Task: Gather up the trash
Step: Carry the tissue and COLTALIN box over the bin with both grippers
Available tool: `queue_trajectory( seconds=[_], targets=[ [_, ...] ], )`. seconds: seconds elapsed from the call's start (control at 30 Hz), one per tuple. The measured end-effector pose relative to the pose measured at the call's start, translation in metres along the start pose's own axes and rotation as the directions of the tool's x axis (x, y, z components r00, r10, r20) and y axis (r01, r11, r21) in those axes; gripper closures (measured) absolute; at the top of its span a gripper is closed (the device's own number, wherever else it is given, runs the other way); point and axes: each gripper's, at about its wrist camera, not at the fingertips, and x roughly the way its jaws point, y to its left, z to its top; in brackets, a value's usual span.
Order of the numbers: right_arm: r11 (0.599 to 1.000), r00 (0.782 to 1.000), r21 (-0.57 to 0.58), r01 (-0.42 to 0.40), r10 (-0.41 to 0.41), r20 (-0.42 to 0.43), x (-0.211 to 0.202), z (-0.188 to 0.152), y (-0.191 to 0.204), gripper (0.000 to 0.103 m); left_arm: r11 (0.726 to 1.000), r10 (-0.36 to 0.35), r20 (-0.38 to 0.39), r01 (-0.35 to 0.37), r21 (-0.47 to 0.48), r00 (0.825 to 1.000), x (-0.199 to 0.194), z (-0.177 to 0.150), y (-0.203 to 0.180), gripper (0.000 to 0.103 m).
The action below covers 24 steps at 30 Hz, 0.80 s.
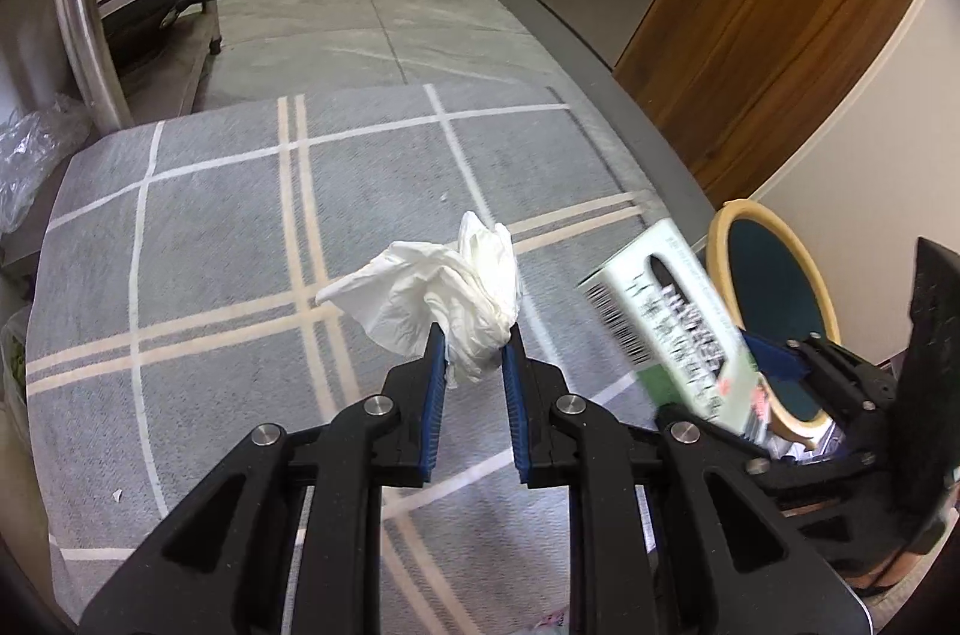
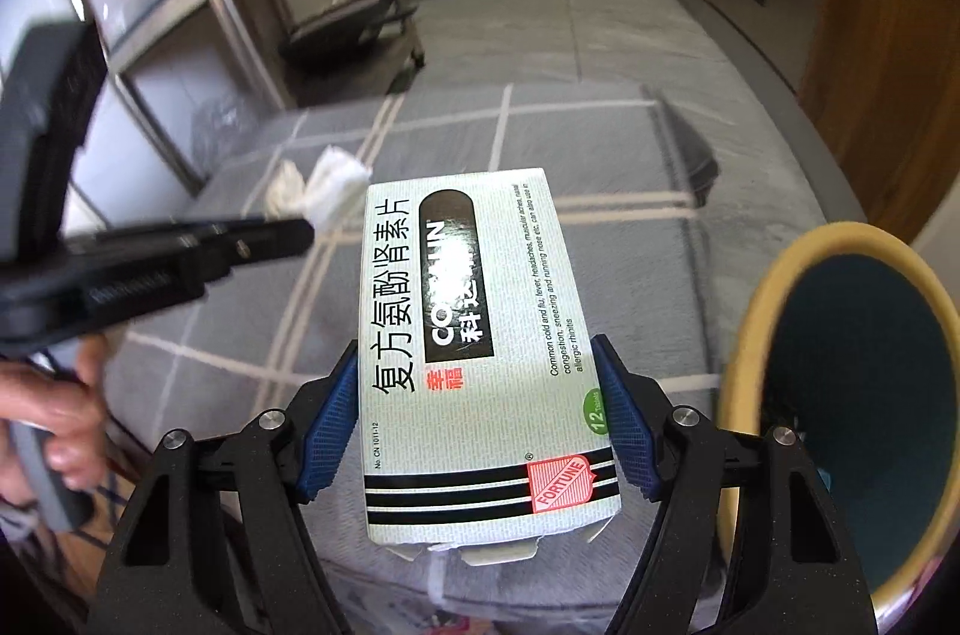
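Trash: two pieces in view, one crumpled white tissue (image 1: 444,302) and one medicine box (image 2: 480,353), each held off the floor in its own tongs.
Tissue: one; pinched between the blue pads of the left gripper (image 1: 474,344), jaws drawn narrow on it; it hangs above the grey plaid rug (image 1: 240,227).
Medicine box: one; white and pale green card, clamped across its width by the right gripper (image 2: 480,377), jaws set wide on it, blue pads pressed to both long sides.
Box writing: "复方氨酚肾素片"; a black panel with partly glared letters beginning "CO"; "Common cold and flu, fever, headaches..."; "12" in a green circle; "No.CN 1011-12"; a red badge reading "FORTUNE".
Bin: one; round bin (image 2: 852,395) with a yellow rim and dark teal inside, just right of the box, standing beside the rug.
Hand: one hand (image 2: 54,413) seen at lower left of the right view, gripping the left tool's handle.
Surroundings: one metal-framed shelf unit (image 1: 78,5); wood cabinets (image 1: 780,5); clear plastic bag (image 1: 36,155), one.
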Motion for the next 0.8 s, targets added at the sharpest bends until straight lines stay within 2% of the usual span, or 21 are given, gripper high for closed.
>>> queue_trajectory(
  seconds=[0.4, 0.6, 0.8],
  targets=[
    [0.991, 0.99, 0.131, 0.03, -0.047, 0.131, -0.089, -0.006, -0.045, 0.029, 0.996, -0.064, 0.037, 0.062, 0.058, 0.997, -0.01, 0.012, -0.046, 0.085],
    [0.979, 0.981, 0.194, 0.066, -0.099, 0.165, -0.121, -0.017, -0.075, 0.029, 0.99, -0.105, 0.046, 0.1, 0.096, 0.993, -0.012, 0.018, -0.077, 0.085],
    [0.96, 0.971, 0.268, 0.084, -0.139, 0.194, -0.136, -0.029, -0.104, 0.029, 0.981, -0.139, 0.038, 0.133, 0.141, 0.989, -0.008, 0.02, -0.113, 0.085]
  ],
)
